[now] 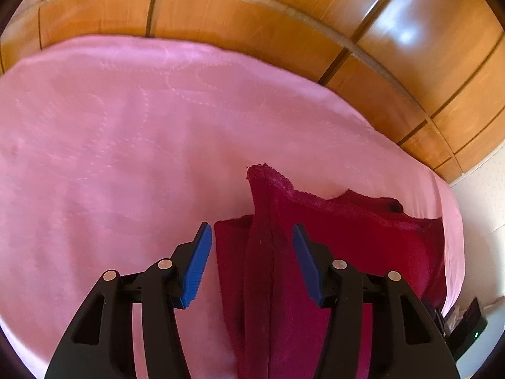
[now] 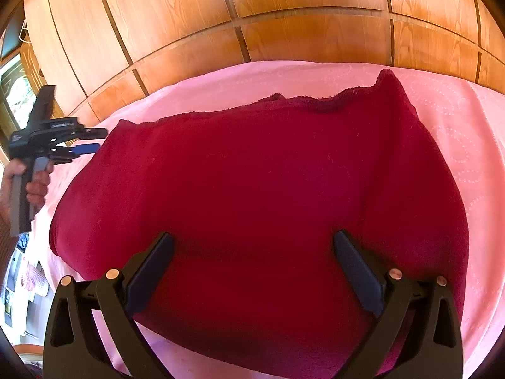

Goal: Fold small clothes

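Pink bedspread (image 1: 126,142) w/ glossy wood wardrobe panels (image 2: 284,6) behind, ceiling light glare on them.

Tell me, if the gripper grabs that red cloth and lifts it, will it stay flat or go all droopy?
Probably droopy: the red cloth already sags in soft folds on the pink bedcover. It looks thin, so likely light. Its scalloped edge curls up, so a pinched corner would likely bunch.

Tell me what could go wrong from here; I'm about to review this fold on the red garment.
The left hand-held gripper straddles a raised ridge of the red garment; closing may pinch several layers and skew the fold. The right hand-held gripper hovers open over flat cloth and could snag the pink bedspread too.
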A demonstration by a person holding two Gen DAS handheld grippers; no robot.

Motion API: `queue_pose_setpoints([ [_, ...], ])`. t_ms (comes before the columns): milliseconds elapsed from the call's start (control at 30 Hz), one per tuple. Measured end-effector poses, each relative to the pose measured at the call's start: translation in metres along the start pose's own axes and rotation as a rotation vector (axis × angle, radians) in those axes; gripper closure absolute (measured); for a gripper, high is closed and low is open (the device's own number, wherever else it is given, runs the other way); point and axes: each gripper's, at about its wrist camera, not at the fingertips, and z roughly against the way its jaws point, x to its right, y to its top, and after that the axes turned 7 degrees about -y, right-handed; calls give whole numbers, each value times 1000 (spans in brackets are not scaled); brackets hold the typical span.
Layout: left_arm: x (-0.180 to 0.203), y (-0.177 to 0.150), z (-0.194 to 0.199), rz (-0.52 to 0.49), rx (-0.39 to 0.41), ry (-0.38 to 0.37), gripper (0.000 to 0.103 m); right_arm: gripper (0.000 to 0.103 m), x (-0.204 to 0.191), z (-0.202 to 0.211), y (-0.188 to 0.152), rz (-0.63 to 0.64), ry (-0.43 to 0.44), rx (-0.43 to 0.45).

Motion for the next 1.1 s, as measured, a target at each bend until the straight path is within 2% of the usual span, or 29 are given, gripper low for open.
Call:
queue_pose_setpoints([
  [67, 1, 3, -15, 16, -35, -24, 54, 2, 0, 0, -1, 2, 0, 3],
  [100, 2, 3, -21, 21, -46, -29, 67, 2, 0, 0, -1, 3, -2, 4],
  [133, 3, 4, -27, 22, -59, -26, 89, 2, -1, 0, -1, 4, -2, 5],
  [167, 6, 6, -28, 13, -44, 2, 97, 2, -1, 0, -1, 4, -3, 4],
  [267, 21, 6, 0, -25, 111, -37, 97, 2, 0, 2, -1, 12, 0, 3],
  [333, 27, 4, 12, -42, 168, -18, 97, 2, -1, 2, -2, 17, -5, 5],
  [400, 29, 1, 0, -81, 151, 67, 97, 2, -2, 4, 1, 20, -10, -6],
  [467, 29, -4, -17, -103, 116, 111, 97, 6, -2, 11, 9, 5, -4, -27],
  [533, 30, -9, -25, -120, 109, 127, 97, 34, 8, 24, 19, -39, 27, -11],
  [633, 31, -11, -22, -124, 137, 107, 97, 42, 39, 39, 42, -124, -17, 50],
  [733, 29, -11, -14, -125, 166, 88, 97, 51, 73, 31, 70, -198, -109, 69],
  [767, 31, -12, -10, -131, 177, 84, 97, 51, 85, 21, 81, -223, -143, 65],
  [867, 39, -14, 1, -161, 207, 73, 97, 53, 100, -9, 103, -238, -175, 21],
  [900, 41, -16, 3, -167, 214, 72, 97, 60, 100, -19, 106, -224, -183, 0],
  [933, 44, -17, 9, -178, 226, 67, 97, 79, 100, -28, 110, -207, -202, -25],
  [967, 47, -17, 13, -188, 238, 62, 97, 93, 97, -35, 111, -191, -238, -46],
  [1000, 49, -17, 17, -195, 248, 60, 97, 97, 96, -34, 113, -188, -242, -39],
  [1100, 51, -17, 33, -197, 299, 36, 97, 97, 92, -7, 117, -192, -229, 55],
])
